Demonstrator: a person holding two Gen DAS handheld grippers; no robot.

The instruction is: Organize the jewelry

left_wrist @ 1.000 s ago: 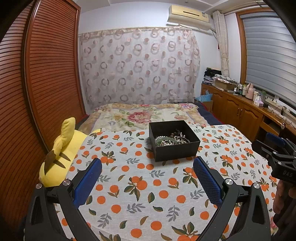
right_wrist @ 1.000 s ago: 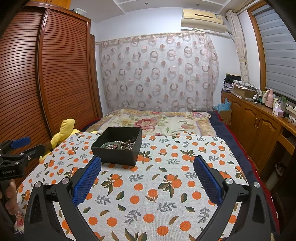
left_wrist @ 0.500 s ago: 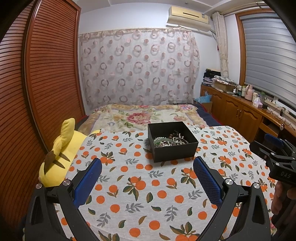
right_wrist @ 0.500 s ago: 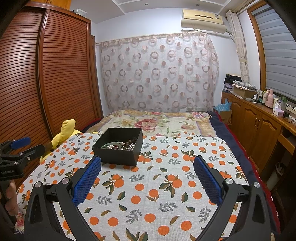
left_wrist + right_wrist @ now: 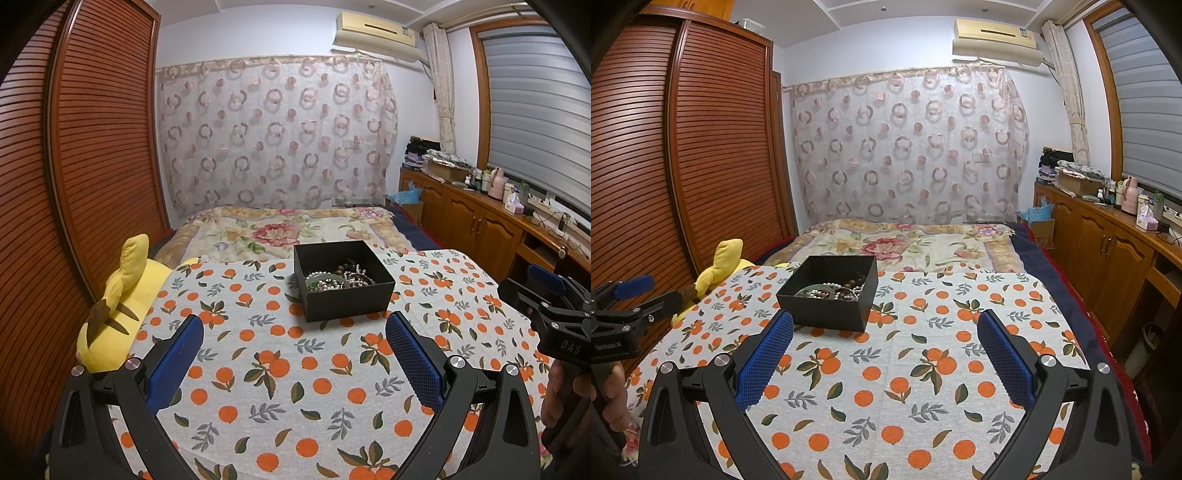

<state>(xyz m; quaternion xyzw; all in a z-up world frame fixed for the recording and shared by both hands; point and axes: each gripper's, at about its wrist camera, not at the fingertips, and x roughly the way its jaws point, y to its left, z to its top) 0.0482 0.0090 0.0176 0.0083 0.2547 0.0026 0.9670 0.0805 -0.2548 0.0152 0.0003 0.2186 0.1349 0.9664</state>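
Black jewelry box (image 5: 343,280) on the orange-print bench (image 5: 280,373), far centre, holding tangled bead strands (image 5: 831,291). Left tool (image 5: 295,354) and right tool (image 5: 886,354) both apart, empty. Strands probably light, limp, snag-prone; best pinched at a raised loop.

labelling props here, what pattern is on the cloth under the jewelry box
Oranges with green and grey leaves on a white cloth, clearest in the right wrist view.

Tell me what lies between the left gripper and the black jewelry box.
Only bare orange-print cloth lies between the open left gripper and the black jewelry box, per the left wrist view.
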